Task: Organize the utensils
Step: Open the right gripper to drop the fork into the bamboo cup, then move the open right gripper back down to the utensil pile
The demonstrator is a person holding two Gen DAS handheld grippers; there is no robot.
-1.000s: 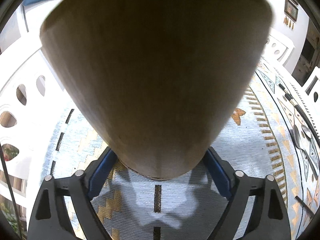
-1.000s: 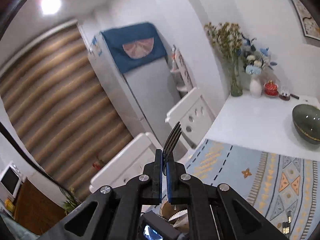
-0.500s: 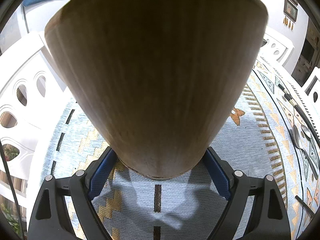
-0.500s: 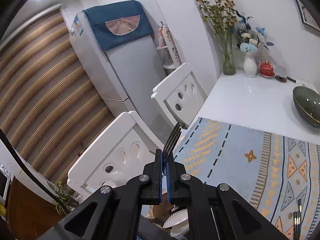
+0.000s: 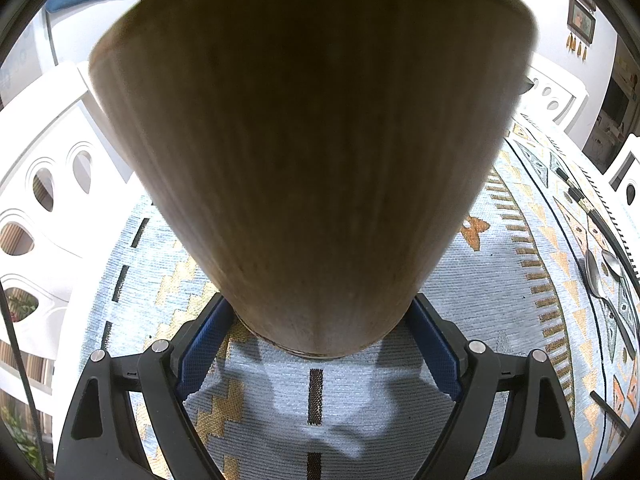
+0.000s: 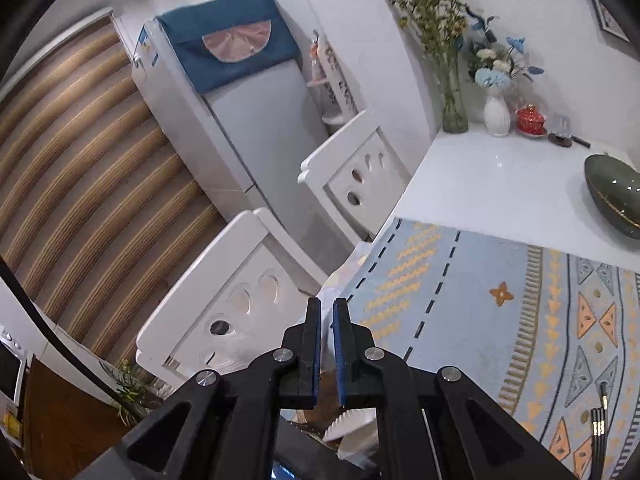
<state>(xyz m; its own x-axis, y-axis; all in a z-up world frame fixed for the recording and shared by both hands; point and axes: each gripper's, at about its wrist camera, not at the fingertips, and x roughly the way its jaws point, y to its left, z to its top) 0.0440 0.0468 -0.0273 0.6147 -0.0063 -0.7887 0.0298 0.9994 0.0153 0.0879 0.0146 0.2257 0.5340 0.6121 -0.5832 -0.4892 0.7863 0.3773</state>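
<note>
Gripping a wooden utensil holder (image 5: 312, 152) is the left gripper (image 5: 316, 344), blue pads (image 5: 202, 344) pressed on either side of its narrow base, so the cup sits right between the jaws and fills most of that view. Off to the right of those jaws, two spoons (image 5: 600, 272) lie on the patterned mat (image 5: 480, 292), well apart from the cup. Over on the right gripper (image 6: 326, 312) the jaws are just cracking open, only a thin slit between them, nothing in it. Black chopsticks (image 6: 598, 428) lie on the mat, lower right of its jaws
</note>
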